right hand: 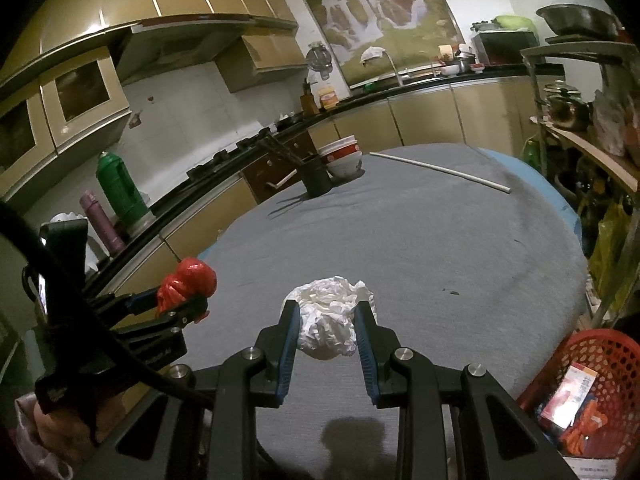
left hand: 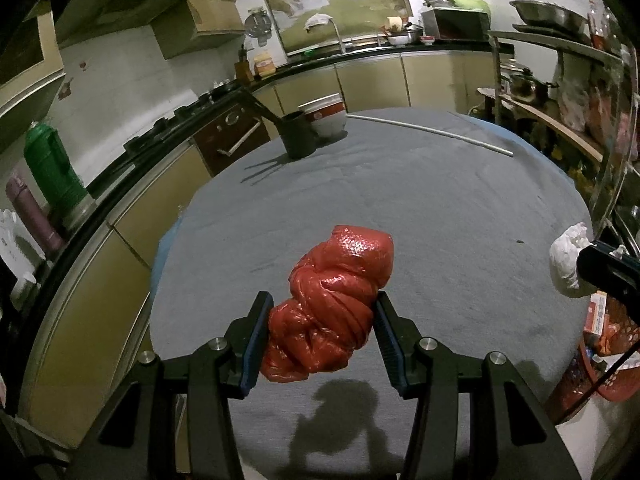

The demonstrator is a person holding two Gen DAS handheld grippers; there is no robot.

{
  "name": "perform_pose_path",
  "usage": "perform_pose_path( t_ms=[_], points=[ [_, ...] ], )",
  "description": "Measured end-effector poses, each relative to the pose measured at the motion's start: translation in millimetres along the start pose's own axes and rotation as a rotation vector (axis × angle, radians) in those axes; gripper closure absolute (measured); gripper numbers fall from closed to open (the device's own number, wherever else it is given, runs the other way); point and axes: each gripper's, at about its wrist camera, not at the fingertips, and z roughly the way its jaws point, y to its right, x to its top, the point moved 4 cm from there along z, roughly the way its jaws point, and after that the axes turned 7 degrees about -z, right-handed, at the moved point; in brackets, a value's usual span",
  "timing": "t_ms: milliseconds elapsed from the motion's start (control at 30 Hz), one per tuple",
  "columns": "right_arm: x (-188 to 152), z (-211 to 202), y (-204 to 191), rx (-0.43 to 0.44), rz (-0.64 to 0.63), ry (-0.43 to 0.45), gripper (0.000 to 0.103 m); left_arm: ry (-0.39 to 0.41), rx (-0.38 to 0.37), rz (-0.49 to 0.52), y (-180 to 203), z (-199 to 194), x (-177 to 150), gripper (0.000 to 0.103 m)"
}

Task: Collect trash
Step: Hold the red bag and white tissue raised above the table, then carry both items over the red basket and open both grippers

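Left wrist view gives me the red plastic bag point(left hand: 336, 304), twisted into a knotted wad, clamped between the blue pads of my left gripper point(left hand: 322, 334); the jaws are partly closed and pressing on both sides of it, and it hangs clear above the grey tablecloth point(left hand: 400, 184) with its shadow below. In the right wrist view I have a crumpled white tissue point(right hand: 330, 326) pinched in my right gripper point(right hand: 327, 330), jaws narrow and tight against the paper, also lifted off the cloth. The same view shows the left gripper off to the left side, red wad held up, with a hand point(right hand: 60, 424) in a pale sleeve on its handle. At the right edge of the table, low down, sits a red mesh basket point(right hand: 600, 360) holding a printed carton and some orange scraps. Farther back on the cloth stand a dark cup point(left hand: 298, 136) with chopsticks, stacked bowls point(left hand: 326, 114) just beside it, and a long white rod point(left hand: 432, 130). A kitchen counter runs behind.
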Motion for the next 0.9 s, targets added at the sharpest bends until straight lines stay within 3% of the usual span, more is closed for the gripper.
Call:
perform_pose_path(
  t_ms=[900],
  points=[
    [-28.3,-55.4,120.5,-0.115,0.242,0.065,0.073,0.018,-0.072,0.226,110.5,-19.6,4.2,0.051]
  ],
)
